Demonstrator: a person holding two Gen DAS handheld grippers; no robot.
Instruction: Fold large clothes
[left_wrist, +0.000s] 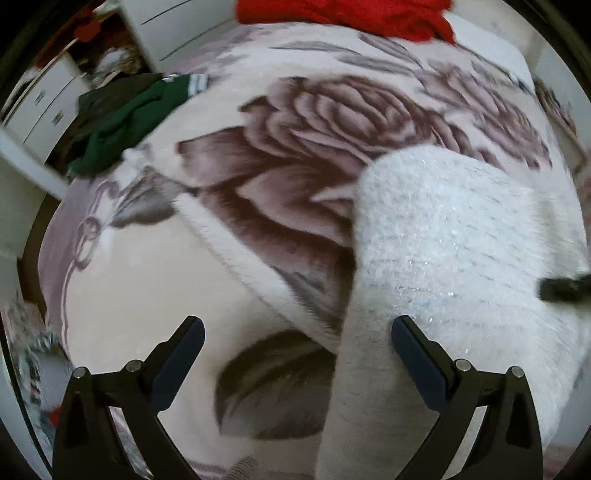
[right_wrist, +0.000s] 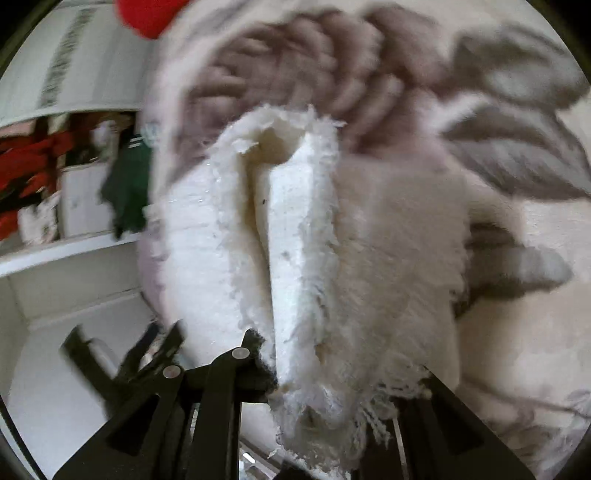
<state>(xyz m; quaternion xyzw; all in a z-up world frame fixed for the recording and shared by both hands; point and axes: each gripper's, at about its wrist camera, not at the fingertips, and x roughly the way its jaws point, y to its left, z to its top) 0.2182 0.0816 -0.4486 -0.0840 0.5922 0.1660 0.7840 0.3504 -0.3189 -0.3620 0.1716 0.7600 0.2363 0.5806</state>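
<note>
Left wrist view: the left gripper (left_wrist: 297, 332) is hovering with its jaws standing wide and empty over the floral blanket (left_wrist: 295, 122) on the bed, the fluffy white garment (left_wrist: 461, 236) lying just beside its right finger. Right wrist view: the right gripper (right_wrist: 314, 373) is clamping its nearly closed jaws on a bunched fringed edge of the white garment (right_wrist: 295, 229); such a thick, slippery fold is likely to be slipping free or dragging unevenly if pulled quickly, spoiling the fold
</note>
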